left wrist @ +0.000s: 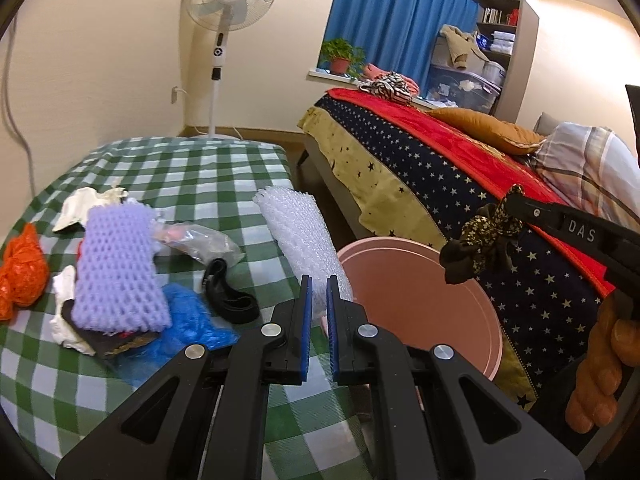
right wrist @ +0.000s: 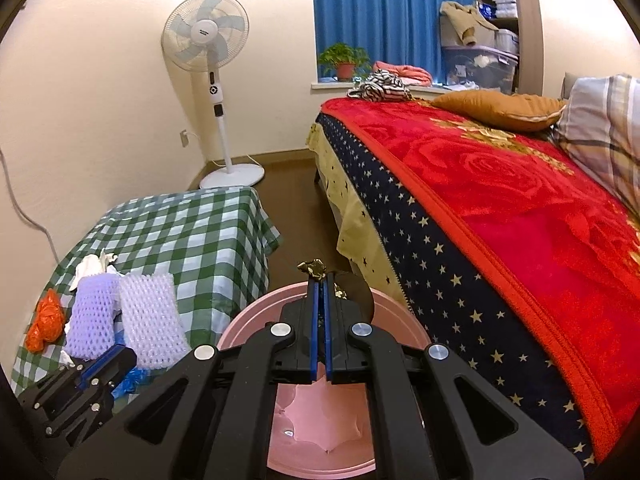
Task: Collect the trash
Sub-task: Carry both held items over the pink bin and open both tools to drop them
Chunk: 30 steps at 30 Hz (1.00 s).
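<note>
A pink bin [left wrist: 420, 300] stands on the floor between the checked table [left wrist: 180, 176] and the bed; it also shows in the right wrist view [right wrist: 320, 432]. My right gripper [right wrist: 321, 280] is shut on a dark gold-speckled wrapper [left wrist: 484, 236] and holds it above the bin. My left gripper [left wrist: 319, 284] is empty above the table's right edge, its jaws a narrow gap apart. On the table lie a purple foam net [left wrist: 116, 268], a white foam net [left wrist: 300, 236], an orange bag [left wrist: 20, 276], a blue bag [left wrist: 192, 320], a clear wrapper [left wrist: 196, 240], a black strap [left wrist: 228, 292] and white tissues [left wrist: 88, 204].
A bed with a red blanket [right wrist: 520, 208] runs along the right, close to the bin. A standing fan [right wrist: 212, 80] is at the far wall beyond the table. Brown floor [right wrist: 292, 216] lies between table and bed.
</note>
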Available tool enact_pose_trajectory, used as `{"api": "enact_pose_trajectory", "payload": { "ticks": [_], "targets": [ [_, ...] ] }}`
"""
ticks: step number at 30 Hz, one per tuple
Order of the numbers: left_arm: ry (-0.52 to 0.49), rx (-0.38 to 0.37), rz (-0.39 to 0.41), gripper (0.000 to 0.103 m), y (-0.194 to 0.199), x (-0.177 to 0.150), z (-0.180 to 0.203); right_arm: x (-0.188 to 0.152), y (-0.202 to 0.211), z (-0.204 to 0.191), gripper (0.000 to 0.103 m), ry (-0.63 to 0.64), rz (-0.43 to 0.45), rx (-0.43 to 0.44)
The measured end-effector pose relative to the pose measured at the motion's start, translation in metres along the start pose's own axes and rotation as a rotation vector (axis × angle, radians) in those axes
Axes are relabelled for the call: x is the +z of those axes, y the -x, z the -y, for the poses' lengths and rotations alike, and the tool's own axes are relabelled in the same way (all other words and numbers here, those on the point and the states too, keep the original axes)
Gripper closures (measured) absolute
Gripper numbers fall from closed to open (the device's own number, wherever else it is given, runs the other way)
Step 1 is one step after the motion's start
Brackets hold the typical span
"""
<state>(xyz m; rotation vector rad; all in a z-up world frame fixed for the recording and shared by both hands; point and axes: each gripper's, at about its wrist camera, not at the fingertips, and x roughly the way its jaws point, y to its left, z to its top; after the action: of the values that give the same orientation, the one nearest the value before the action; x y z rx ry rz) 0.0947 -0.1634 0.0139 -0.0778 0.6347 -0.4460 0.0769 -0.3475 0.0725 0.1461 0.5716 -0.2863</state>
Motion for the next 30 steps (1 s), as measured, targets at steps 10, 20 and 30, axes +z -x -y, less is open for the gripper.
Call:
{"api": "enact_pose_trajectory", "payload": {
  "ticks": [10, 20, 30],
  "targets": [
    [-0.070, -0.040, -0.048, 0.096, -0.025, -0.009, 0.020, -0.001, -0.005, 0.005, 0.101, -0.028, -0.011, -0.012],
    [-0.099, -0.146, -0.080, 0.094, -0.044, -0.009, 0.037, -0.003, -0.003, 0.012, 0.097, -0.054, -0.008, -0.034],
    [-0.082, -0.130, -0.068, 0.073, -0.025, -0.012, 0.019, -0.005, 0.003, 0.009, 0.069, -0.065, 0.010, -0.043]
  ]
}}
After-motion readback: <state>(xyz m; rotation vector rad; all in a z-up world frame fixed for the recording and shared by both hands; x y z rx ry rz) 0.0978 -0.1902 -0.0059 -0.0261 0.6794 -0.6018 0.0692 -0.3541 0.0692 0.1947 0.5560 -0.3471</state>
